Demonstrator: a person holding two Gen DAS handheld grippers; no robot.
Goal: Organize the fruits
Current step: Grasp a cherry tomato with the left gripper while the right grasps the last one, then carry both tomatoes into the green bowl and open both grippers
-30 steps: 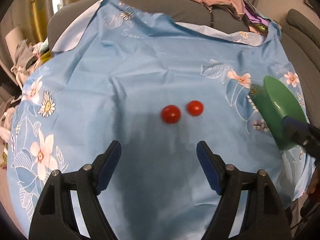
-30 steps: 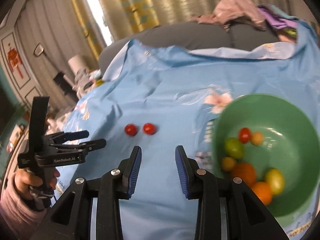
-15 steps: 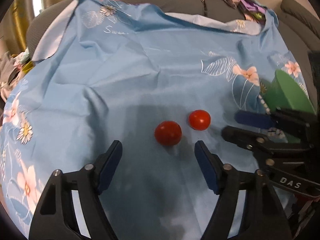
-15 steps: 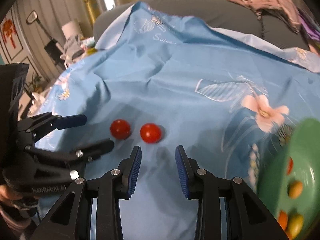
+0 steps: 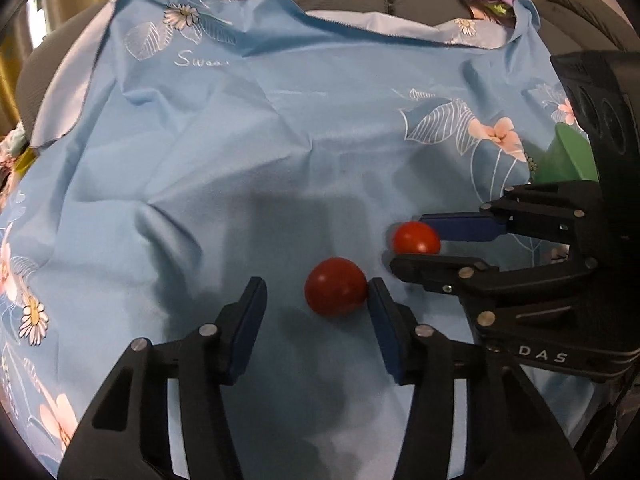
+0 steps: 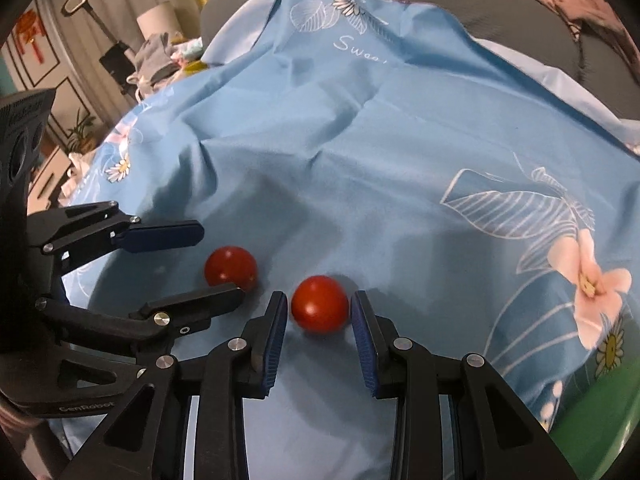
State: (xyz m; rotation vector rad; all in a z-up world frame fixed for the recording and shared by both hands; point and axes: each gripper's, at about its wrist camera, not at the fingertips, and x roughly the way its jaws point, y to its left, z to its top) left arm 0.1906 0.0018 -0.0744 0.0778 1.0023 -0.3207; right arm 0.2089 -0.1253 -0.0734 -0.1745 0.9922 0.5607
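From the left wrist view, two red tomatoes lie on the blue flowered cloth (image 5: pixel 248 128). The nearer tomato (image 5: pixel 335 286) sits between the spread fingers of the left claw (image 5: pixel 316 308), close against the right-hand pad, with a clear gap on the other side. The second tomato (image 5: pixel 416 238) lies a little farther off to the right, between the two fingers of the right claw (image 5: pixel 412 240), which reaches in from the right edge. One green bowl (image 5: pixel 568 156) shows only as a sliver behind that claw.

From the right wrist view, the count is the same — two tomatoes on the cloth (image 6: pixel 400 140). One tomato (image 6: pixel 319 304) sits between the right claw (image 6: pixel 319 308) pads, which are spread with a narrow gap on each side — not yet gripping. The other tomato (image 6: pixel 231 268) lies just to the left, between the open fingers of the left claw (image 6: pixel 220 264). The bowl's green rim (image 6: pixel 600 412) shows at the lower right corner.
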